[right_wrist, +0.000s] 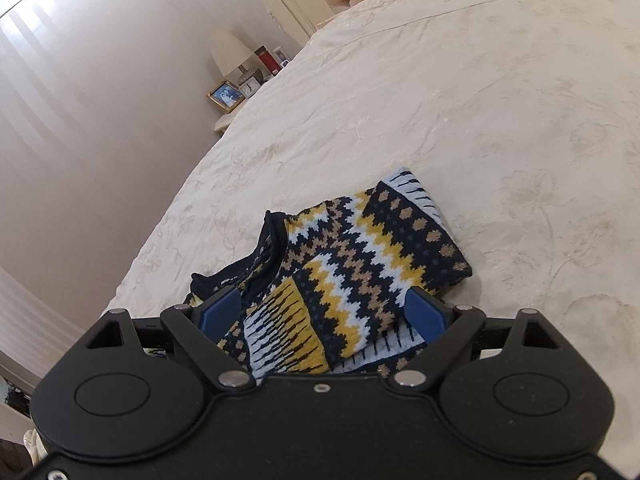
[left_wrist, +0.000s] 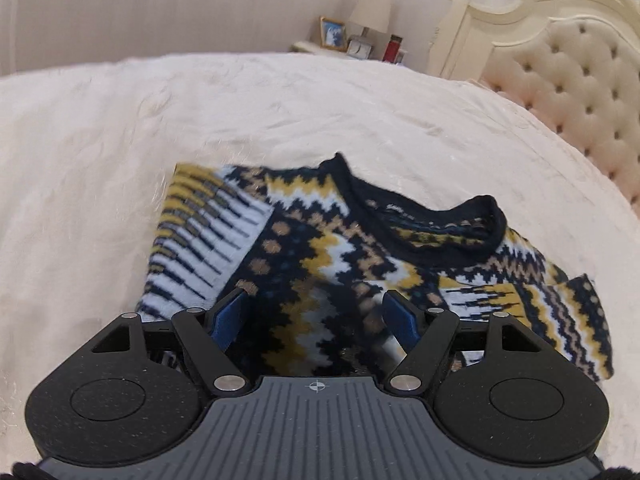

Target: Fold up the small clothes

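A small knit sweater [left_wrist: 320, 248] with navy, yellow, white and tan zigzags lies partly folded on the bed, its navy collar toward the far side and a striped sleeve laid across at the left. My left gripper [left_wrist: 316, 300] hovers open just over its near part, blue pads apart, with the knit showing between them and nothing pinched. In the right wrist view the same sweater [right_wrist: 360, 248] lies with one side folded over the body. My right gripper [right_wrist: 322, 296] stands wide open over its near edge, and its pads are not pressing on the cloth.
The sweater rests on a cream embroidered bedspread [left_wrist: 280, 112] that spreads wide on every side [right_wrist: 460, 100]. A tufted headboard [left_wrist: 580, 80] rises at the far right. Beyond the bed's far edge a nightstand carries a lamp [right_wrist: 230, 48], a photo frame [right_wrist: 226, 95] and small items.
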`<state>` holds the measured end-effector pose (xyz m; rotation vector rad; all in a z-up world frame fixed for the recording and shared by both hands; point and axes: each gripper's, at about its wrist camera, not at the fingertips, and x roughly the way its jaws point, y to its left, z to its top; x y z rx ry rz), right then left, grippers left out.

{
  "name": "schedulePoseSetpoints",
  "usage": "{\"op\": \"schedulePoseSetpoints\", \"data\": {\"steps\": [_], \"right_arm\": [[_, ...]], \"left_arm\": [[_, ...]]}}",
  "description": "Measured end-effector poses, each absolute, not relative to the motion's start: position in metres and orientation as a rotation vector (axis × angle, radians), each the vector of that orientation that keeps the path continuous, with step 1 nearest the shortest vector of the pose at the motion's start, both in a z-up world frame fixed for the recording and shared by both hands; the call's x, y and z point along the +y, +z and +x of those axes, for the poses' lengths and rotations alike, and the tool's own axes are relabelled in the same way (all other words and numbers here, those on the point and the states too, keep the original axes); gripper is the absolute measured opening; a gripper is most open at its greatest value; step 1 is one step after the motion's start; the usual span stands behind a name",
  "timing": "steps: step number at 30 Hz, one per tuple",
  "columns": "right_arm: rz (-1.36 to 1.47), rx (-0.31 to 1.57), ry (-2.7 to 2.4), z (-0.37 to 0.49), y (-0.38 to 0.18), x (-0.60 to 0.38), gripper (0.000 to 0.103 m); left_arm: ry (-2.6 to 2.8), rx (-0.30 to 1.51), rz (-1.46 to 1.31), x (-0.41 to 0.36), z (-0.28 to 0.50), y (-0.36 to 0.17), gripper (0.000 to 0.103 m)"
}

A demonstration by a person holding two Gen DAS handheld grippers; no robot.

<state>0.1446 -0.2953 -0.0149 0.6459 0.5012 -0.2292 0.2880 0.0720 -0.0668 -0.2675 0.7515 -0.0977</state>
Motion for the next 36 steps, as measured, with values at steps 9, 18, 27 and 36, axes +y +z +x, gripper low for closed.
{"op": "schedulePoseSetpoints", "data": {"steps": [9,18,27,36], "right_arm": [[0.653,0.506,-0.223,0.147,-0.016,-0.296,0.090],[0.741,0.441,-0.322,0.128,-0.016,-0.330,0.090],[0.726,0.463,-0.315,0.135,-0.017,-0.332,0.090],[0.721,0.471,-0.317,0.137,-0.020,-0.332,0.090]], "left_arm": [[-0.162,0.685,-0.277,0.079,0.283,-0.067,0.007],[-0.204,0.519,-0.154,0.079,0.263,-0.011,0.004],[-0.123,0.519,-0.162,0.112,0.264,-0.009,0.004],[-0.028,0.641,-0.171,0.124,0.279,-0.052,0.004]]}}
